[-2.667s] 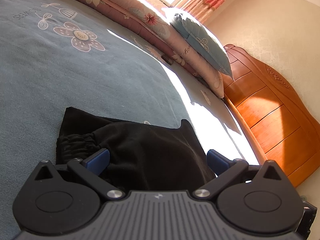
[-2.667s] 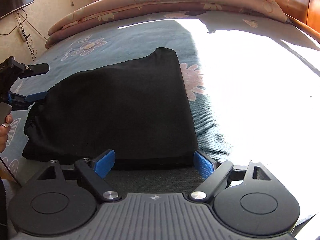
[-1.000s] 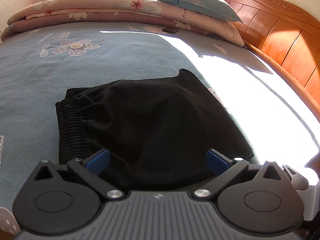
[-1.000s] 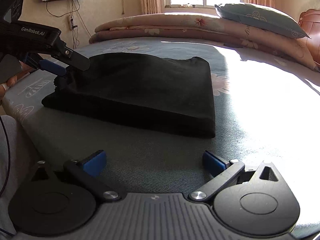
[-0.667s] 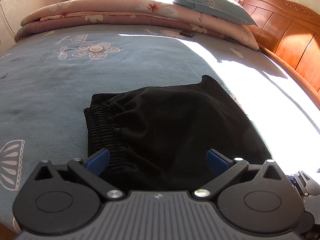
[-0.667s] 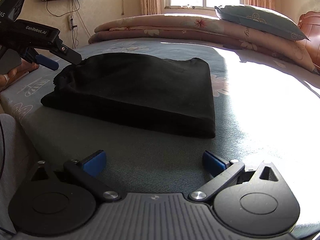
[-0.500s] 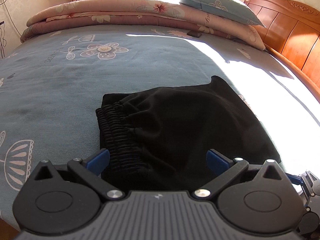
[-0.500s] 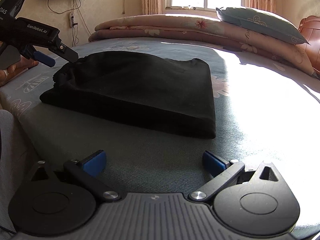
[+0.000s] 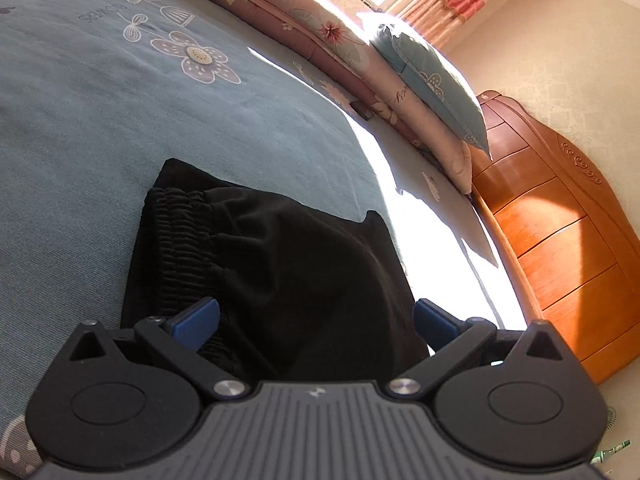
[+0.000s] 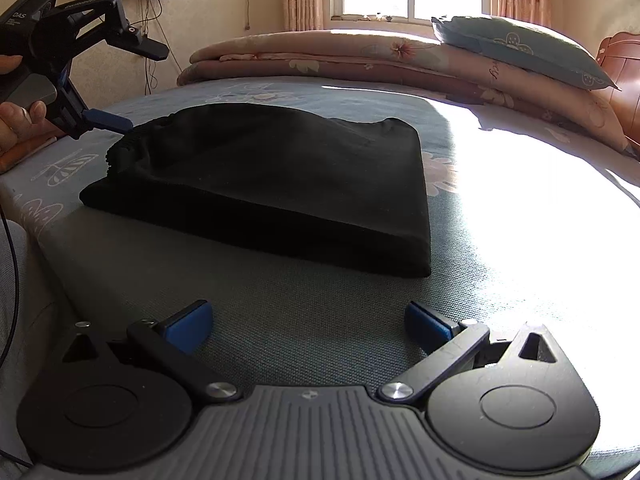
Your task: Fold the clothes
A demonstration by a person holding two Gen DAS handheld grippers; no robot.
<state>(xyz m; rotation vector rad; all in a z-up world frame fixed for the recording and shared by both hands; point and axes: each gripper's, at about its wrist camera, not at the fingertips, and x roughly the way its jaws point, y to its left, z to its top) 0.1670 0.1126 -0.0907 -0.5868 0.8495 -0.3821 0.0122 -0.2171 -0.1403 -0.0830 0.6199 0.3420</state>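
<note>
Folded black shorts (image 10: 280, 184), left view newly tilted

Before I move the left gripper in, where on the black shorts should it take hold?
Probably the gathered elastic waistband of the black shorts, approached from the bed-edge side where the open left gripper hovers: that ribbed edge is thick, exposed, and nearest its fingers.

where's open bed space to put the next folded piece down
Bare bedspread lies right of the black shorts, toward the headboard, and near the right tongs. It is crowded at the waistband beside the left tongs.
</note>
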